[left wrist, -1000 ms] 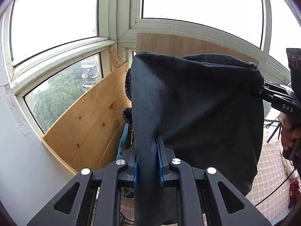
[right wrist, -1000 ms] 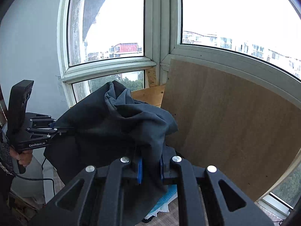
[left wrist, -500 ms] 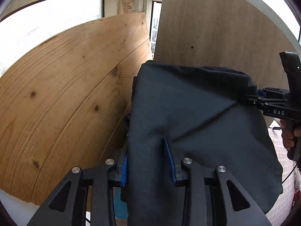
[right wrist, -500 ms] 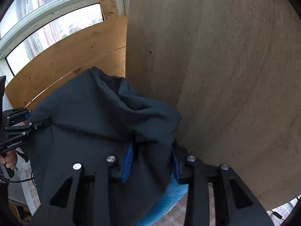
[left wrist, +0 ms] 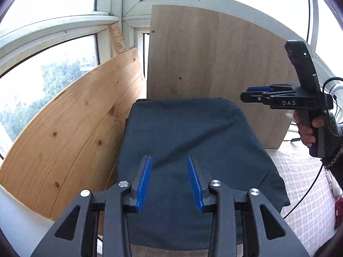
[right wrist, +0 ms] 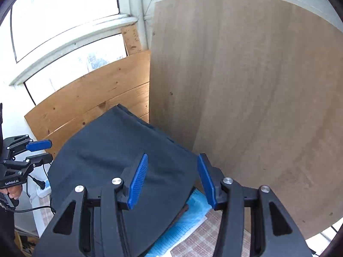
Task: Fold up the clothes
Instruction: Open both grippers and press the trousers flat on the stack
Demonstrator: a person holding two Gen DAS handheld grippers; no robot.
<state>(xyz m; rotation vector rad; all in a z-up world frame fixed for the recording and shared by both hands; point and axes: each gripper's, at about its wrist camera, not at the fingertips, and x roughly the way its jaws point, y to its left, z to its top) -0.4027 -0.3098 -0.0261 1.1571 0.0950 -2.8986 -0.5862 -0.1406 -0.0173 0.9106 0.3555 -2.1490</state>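
Observation:
A folded dark navy garment point(left wrist: 188, 141) lies flat on top of a pile, pushed into the corner between two leaning boards. My left gripper point(left wrist: 169, 160) is open just above its near part, holding nothing. My right gripper point(right wrist: 171, 160) is open over the garment's point(right wrist: 111, 150) right edge, also empty. The right gripper also shows in the left wrist view point(left wrist: 257, 93), raised to the right of the garment. The left gripper shows at the left edge of the right wrist view point(right wrist: 46, 150), open.
A pine board point(left wrist: 81, 132) leans at the left and a plywood board point(left wrist: 214, 64) at the back. Blue fabric point(right wrist: 182, 224) sticks out under the garment. A checked pink cloth point(left wrist: 306, 188) covers the surface at right. Windows are behind. A cable point(left wrist: 304, 197) hangs at right.
Both grippers held the garment up by its corners, lowered it onto the pile in the corner, then opened and let it go. They have drawn back a little.

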